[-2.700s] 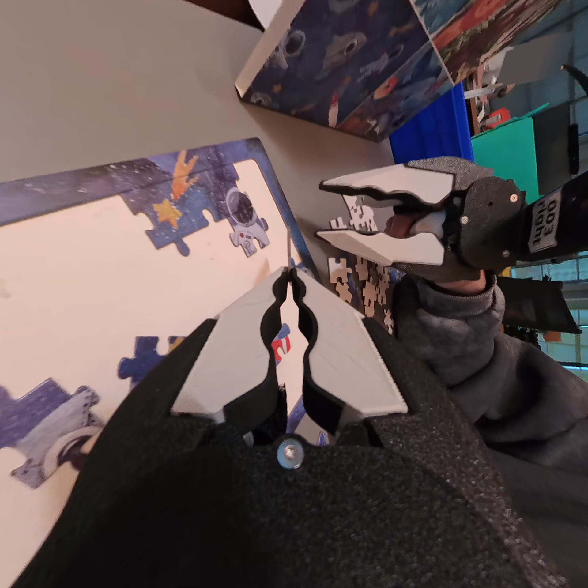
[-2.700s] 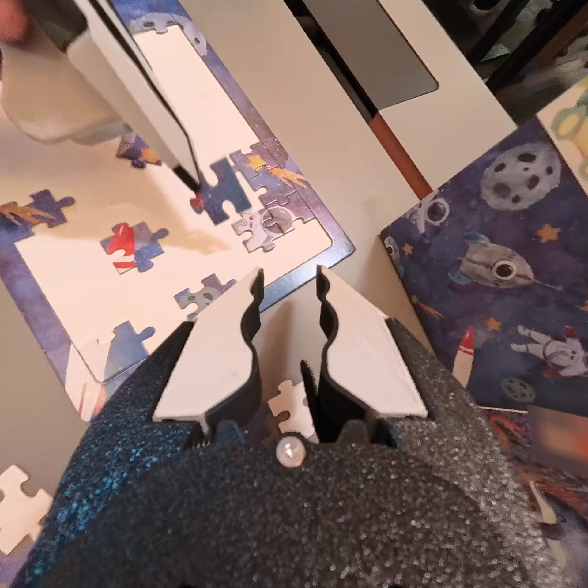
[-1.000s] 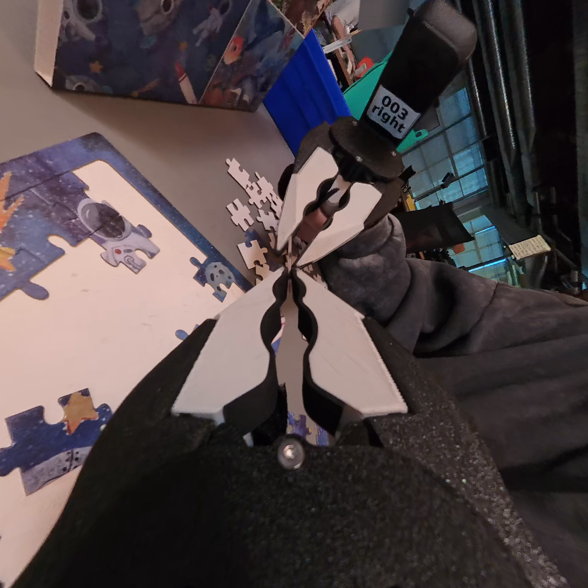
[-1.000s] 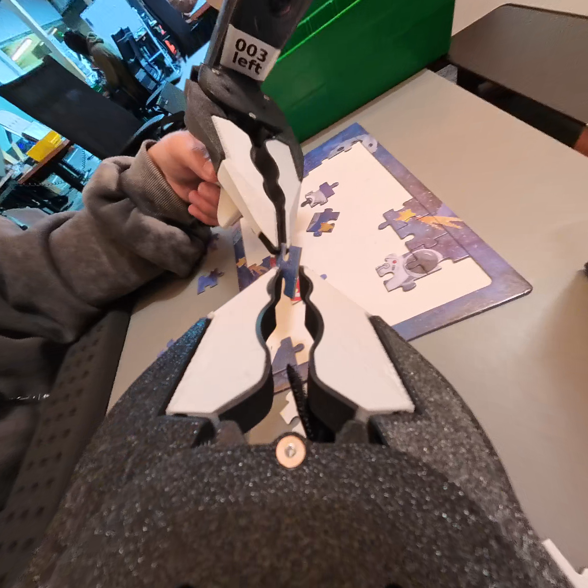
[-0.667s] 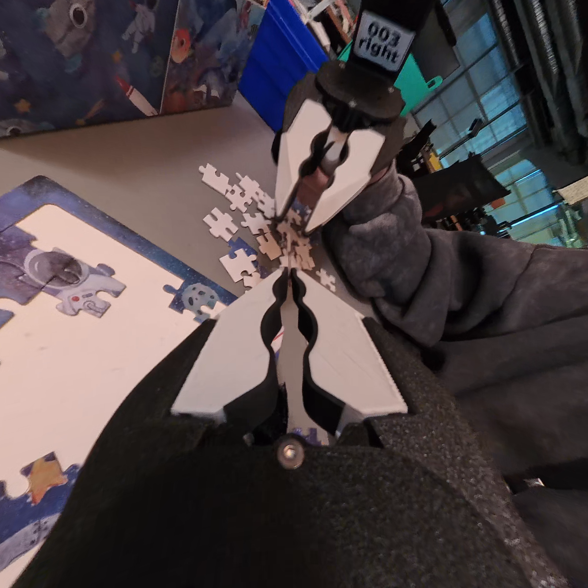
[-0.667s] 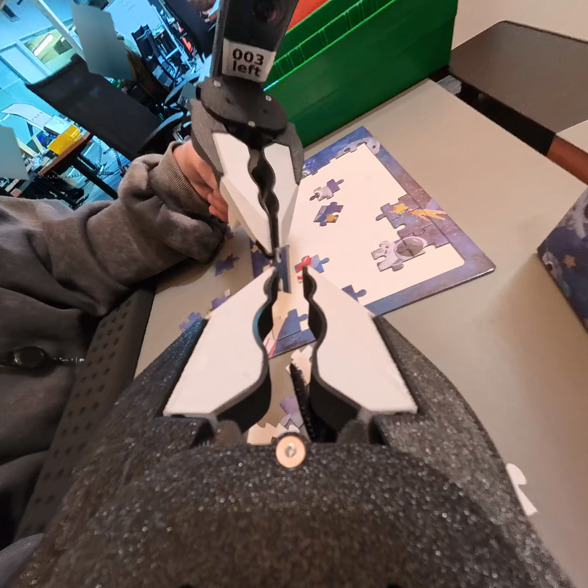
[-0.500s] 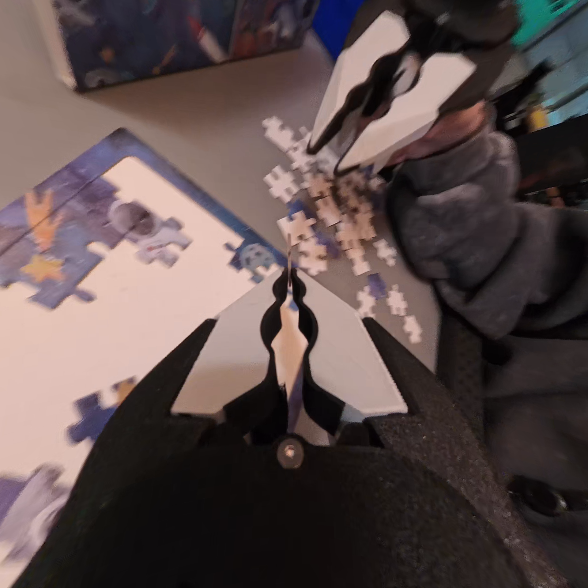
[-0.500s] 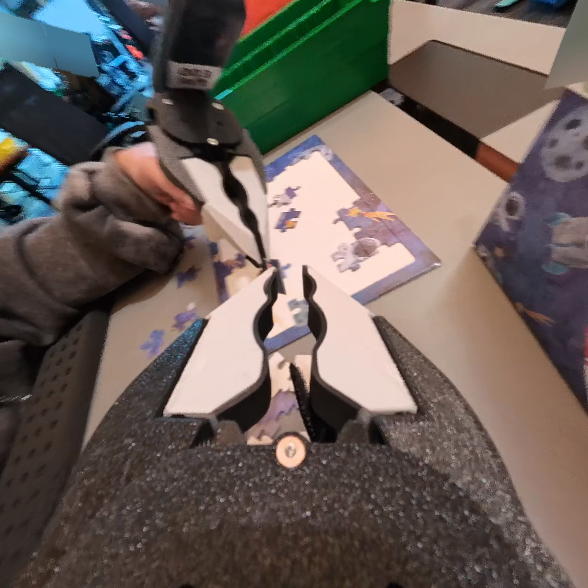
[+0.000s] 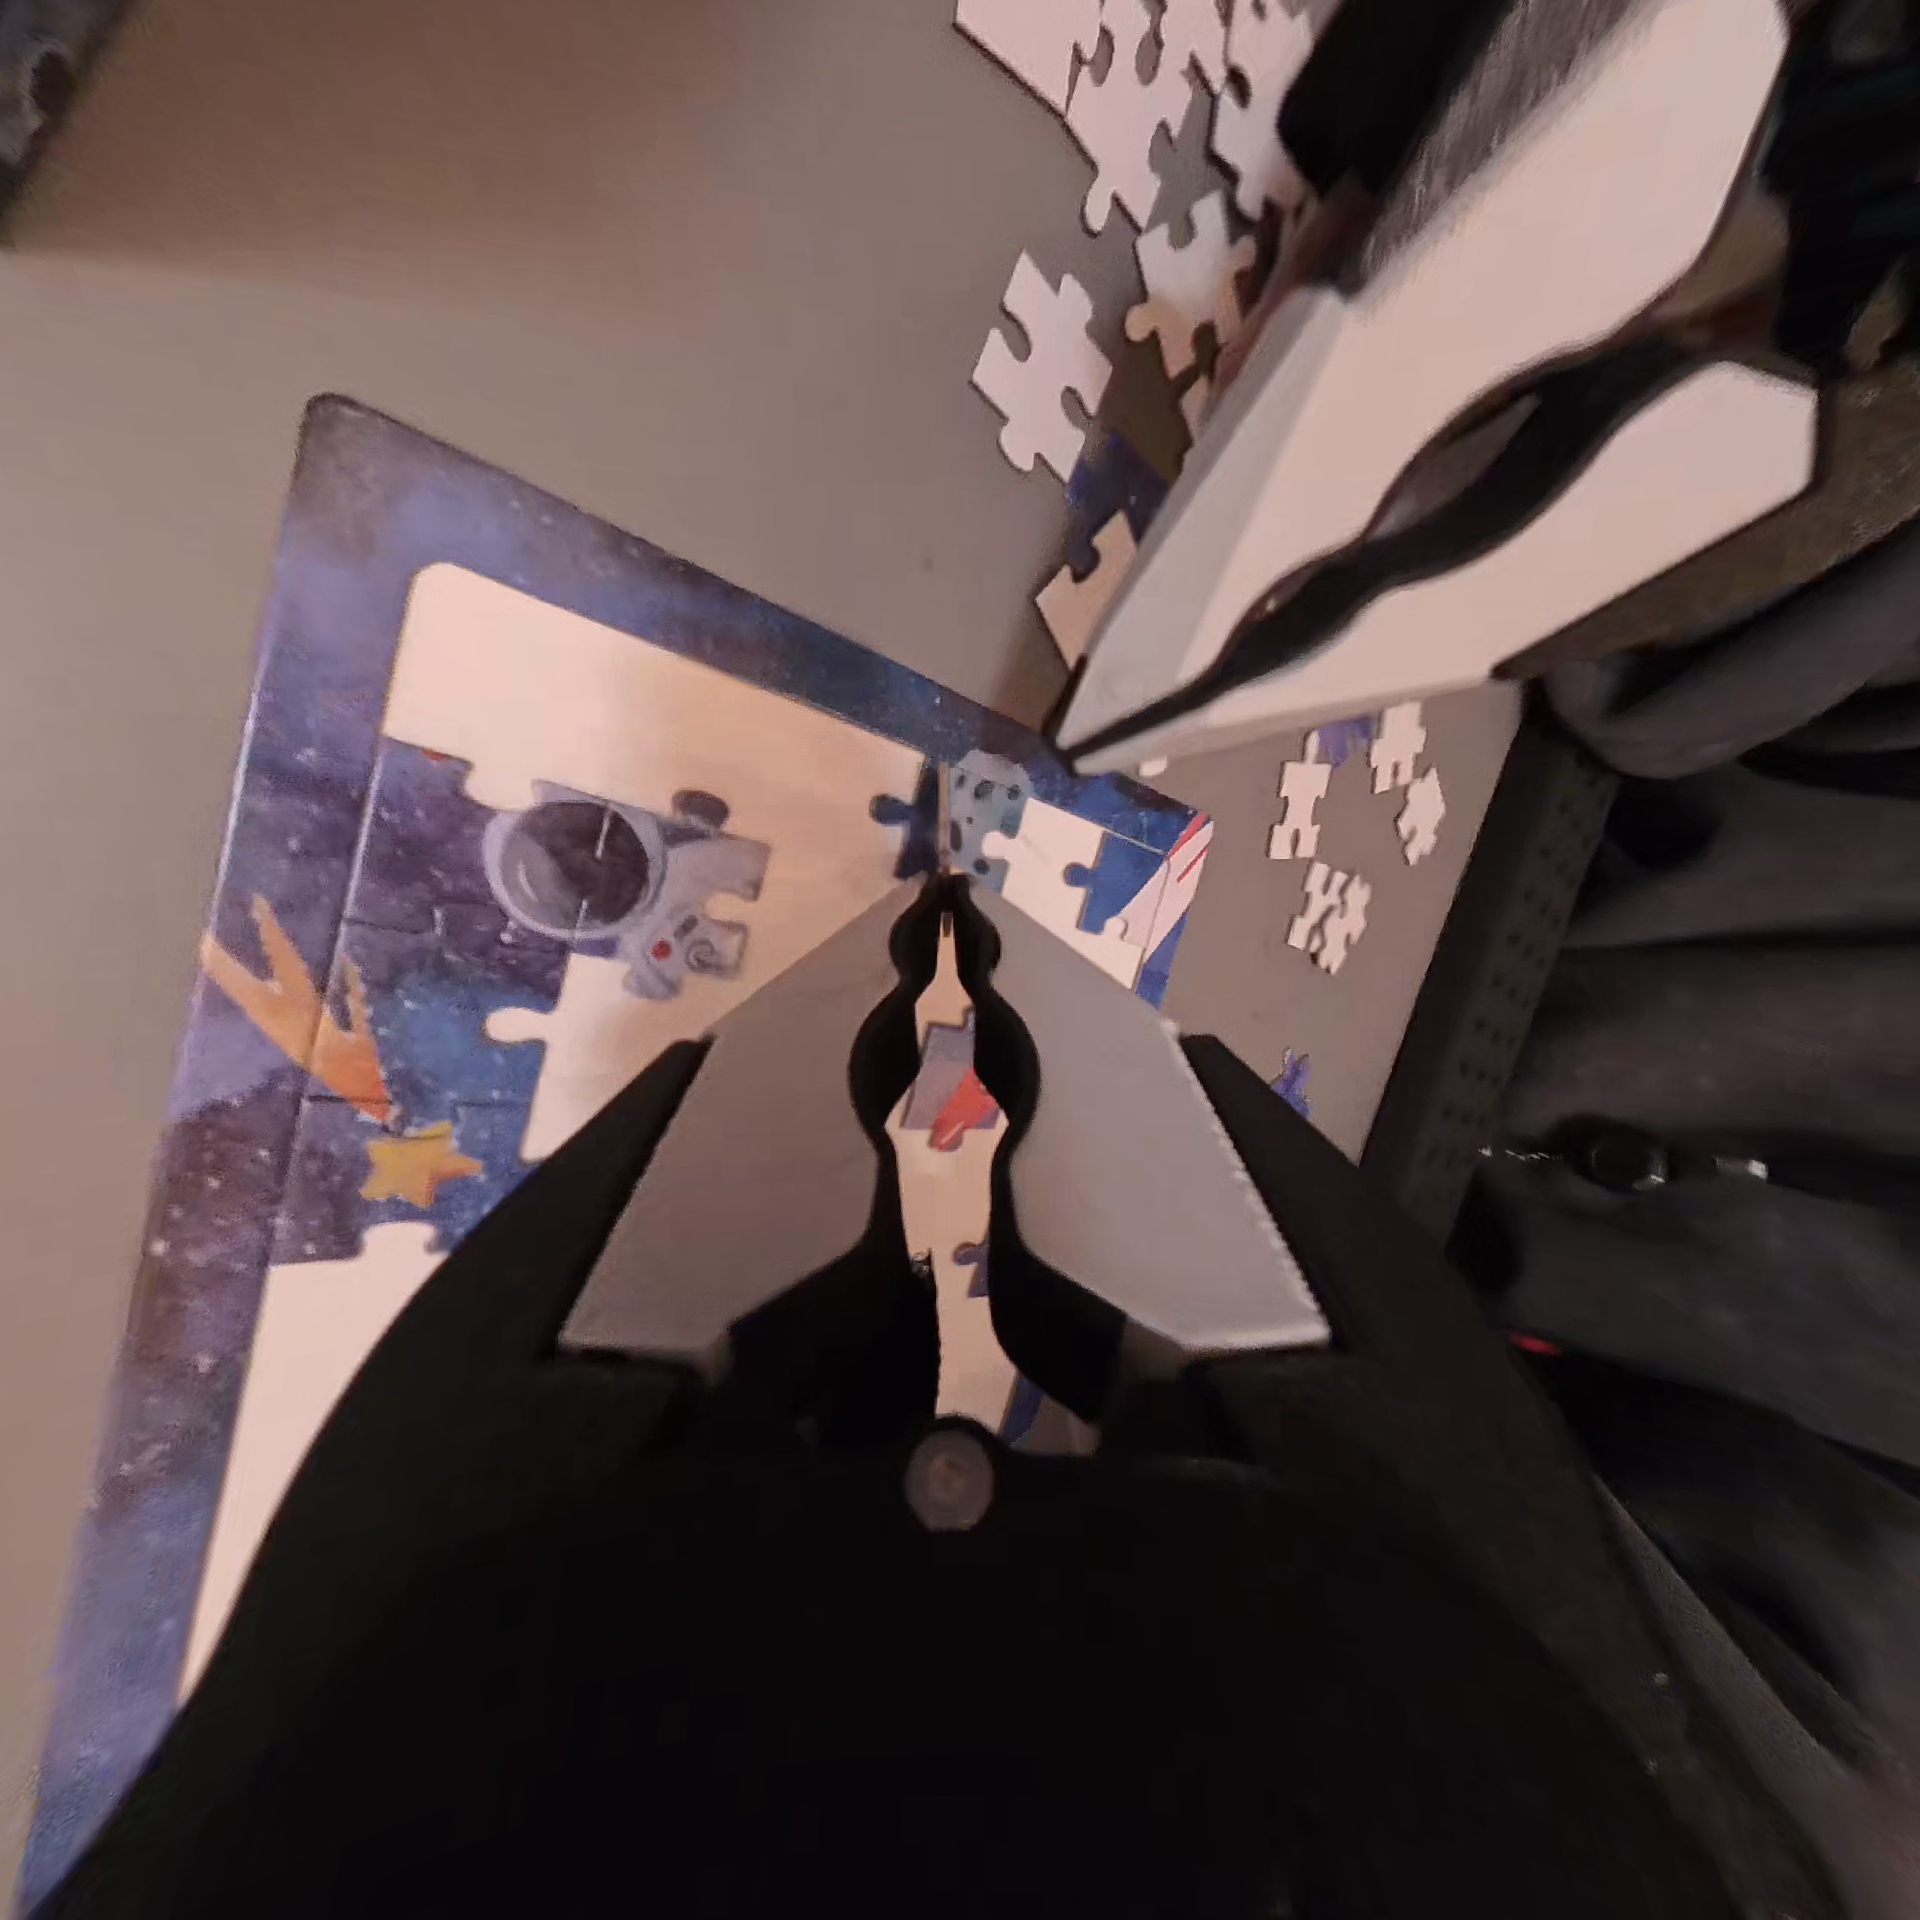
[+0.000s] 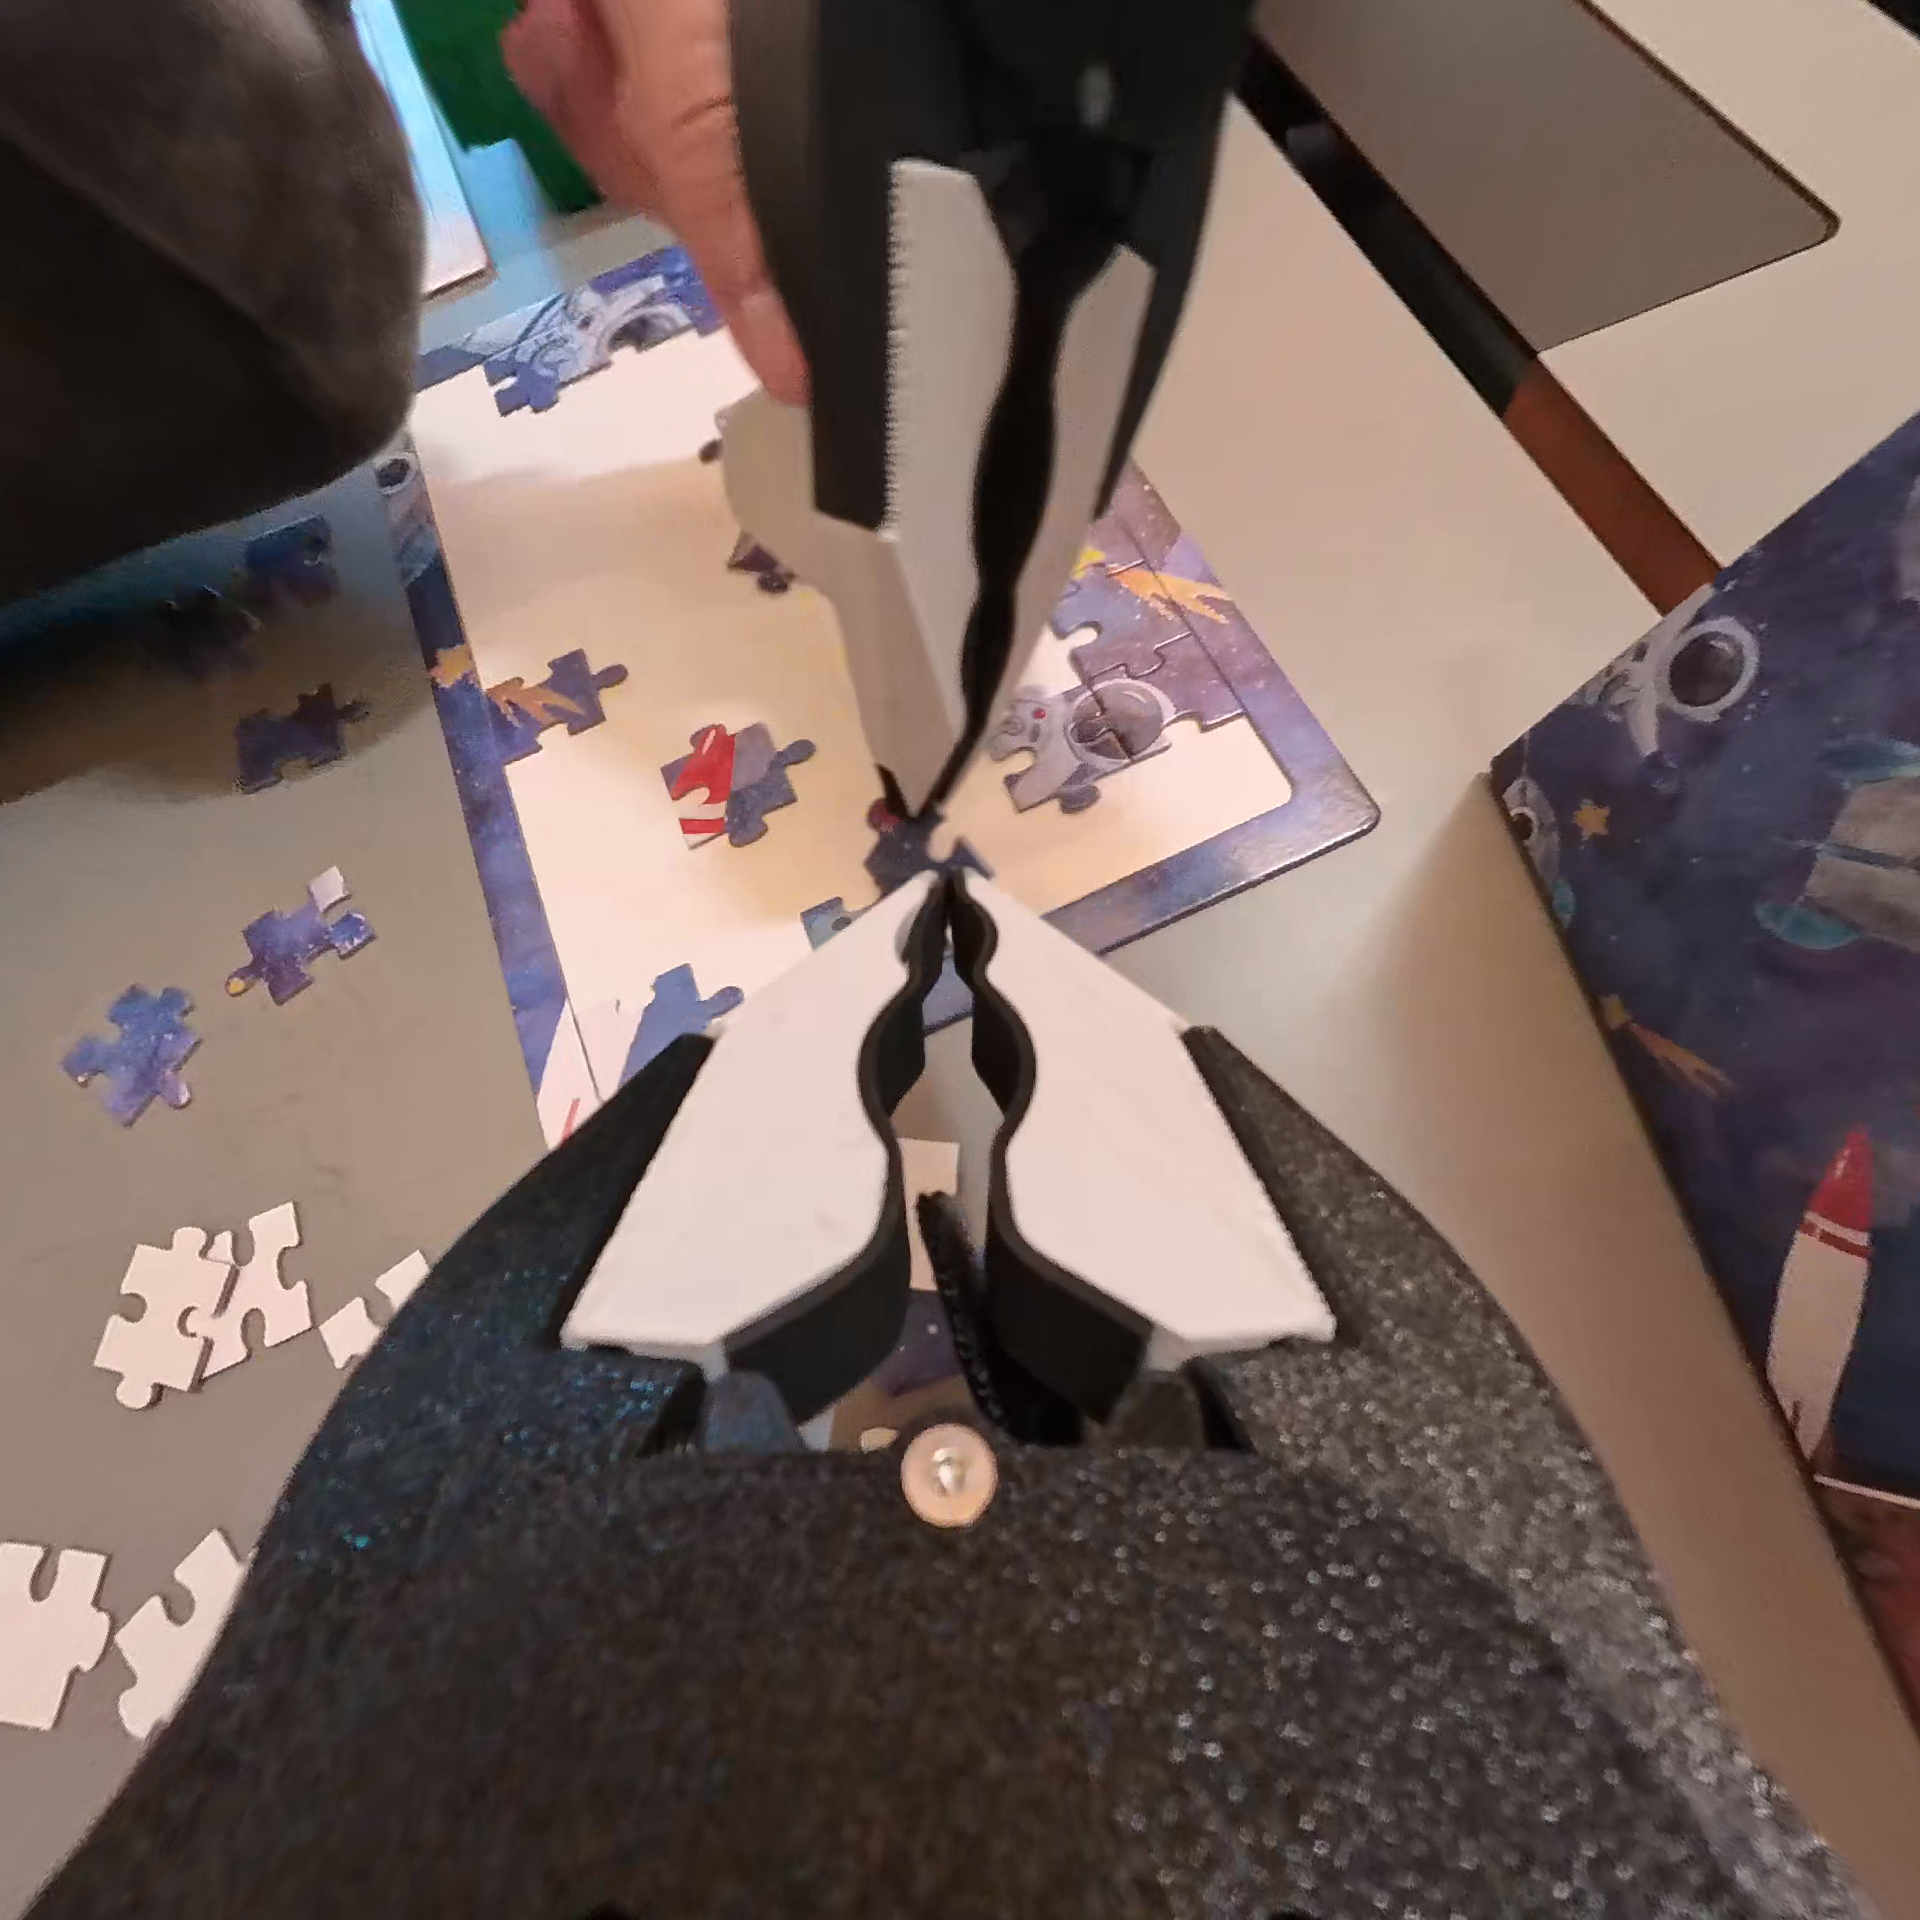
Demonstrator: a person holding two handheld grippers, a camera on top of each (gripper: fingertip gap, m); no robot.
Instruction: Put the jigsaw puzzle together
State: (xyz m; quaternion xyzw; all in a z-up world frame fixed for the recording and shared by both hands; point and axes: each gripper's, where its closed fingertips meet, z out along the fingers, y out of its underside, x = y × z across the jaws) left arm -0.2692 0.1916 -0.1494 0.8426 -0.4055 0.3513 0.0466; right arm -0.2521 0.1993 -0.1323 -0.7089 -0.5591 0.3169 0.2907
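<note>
The left gripper [image 9: 943, 896] pinches a thin puzzle piece [image 9: 943, 831] edge-on above the puzzle tray [image 9: 312, 665]. The right gripper [image 10: 948, 885] is nearly closed beside it; whether it grips anything, I cannot tell.

Two grippers, one tray, one box and many loose pieces are sharing the desk [image 10: 312, 1122].
The left gripper [image 9: 943, 904] and right gripper [image 10: 948, 894] are making two, and one puzzle piece [image 10: 914, 854] is sitting at the left fingers' tips. One puzzle tray [image 10: 1320, 821] is lying beside one puzzle box [image 10: 1714, 935]. Inside the tray, one joined cluster [image 9: 582, 852] is filling a corner, and at least four single pieces [image 10: 727, 779] are lying apart. On the desk, four face-up blue pieces [image 10: 135, 1049] are showing, with about five white face-down pieces [image 10: 197, 1309] nearer, some cut off by the edge. The left wrist view is adding about four small white ones [image 9: 1299, 810] and one heap [image 9: 1039, 364] too overlapped to count.
</note>
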